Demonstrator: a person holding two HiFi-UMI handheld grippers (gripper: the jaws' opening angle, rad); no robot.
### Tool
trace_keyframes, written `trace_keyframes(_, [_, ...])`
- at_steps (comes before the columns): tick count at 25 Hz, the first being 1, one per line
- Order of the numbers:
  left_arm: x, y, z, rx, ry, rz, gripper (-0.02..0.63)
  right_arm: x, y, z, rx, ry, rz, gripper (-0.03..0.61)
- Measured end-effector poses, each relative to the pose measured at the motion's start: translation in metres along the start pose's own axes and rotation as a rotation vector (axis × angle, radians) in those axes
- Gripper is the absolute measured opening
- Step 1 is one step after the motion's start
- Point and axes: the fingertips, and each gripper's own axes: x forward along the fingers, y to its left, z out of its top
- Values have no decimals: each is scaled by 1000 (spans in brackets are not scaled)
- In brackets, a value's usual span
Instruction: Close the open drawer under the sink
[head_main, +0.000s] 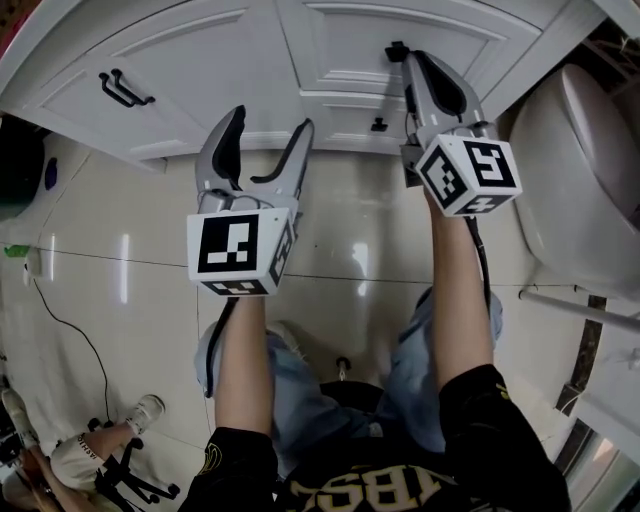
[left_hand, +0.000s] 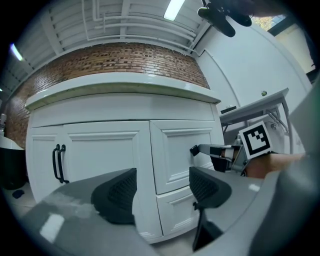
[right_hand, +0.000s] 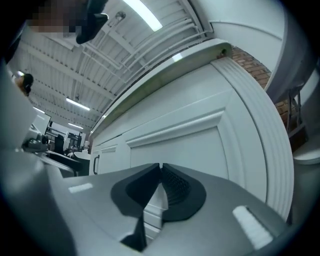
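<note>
A white vanity cabinet (head_main: 200, 50) fills the top of the head view. On its right side sit a tall upper drawer front (left_hand: 182, 155) and a lower drawer (left_hand: 175, 207) with a small black knob (head_main: 380, 125). My right gripper (head_main: 397, 50) is shut with nothing in it, and its tip rests against the upper drawer front (head_main: 400, 25); the left gripper view shows that tip (left_hand: 194, 150) on the panel. In the right gripper view the pads (right_hand: 161, 167) meet just in front of the white panel. My left gripper (head_main: 270, 120) hangs open and empty, short of the cabinet. Whether a gap remains behind the drawer front I cannot tell.
Paired black handles (head_main: 125, 90) sit on the left cabinet door. A white toilet (head_main: 580, 150) stands close on the right. Glossy floor tiles (head_main: 130, 290) lie below, with a thin black cable (head_main: 70, 330) and another person's shoe (head_main: 145, 408) at lower left.
</note>
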Motion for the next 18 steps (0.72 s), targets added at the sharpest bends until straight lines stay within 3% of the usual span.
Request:
trace_keyframes(4, [-5, -6, 7, -6, -17, -16, 331, 0, 12, -1, 133, 32, -3, 18])
trace_keyframes(6, [-8, -10, 17, -6, -39, -22, 331, -3, 49, 7, 76, 57, 107, 18])
trace_keyframes(8, [-14, -13, 27, -11, -65, -23, 331, -18, 74, 23, -36, 54, 143, 18])
trace_keyframes(15, [-62, -39, 59, 37, -124, -37, 331, -95, 47, 73, -47, 15, -53, 31])
trace_keyframes(18, [-76, -37, 68, 64, -135, -6, 331, -122, 48, 99, -82, -9, -93, 113])
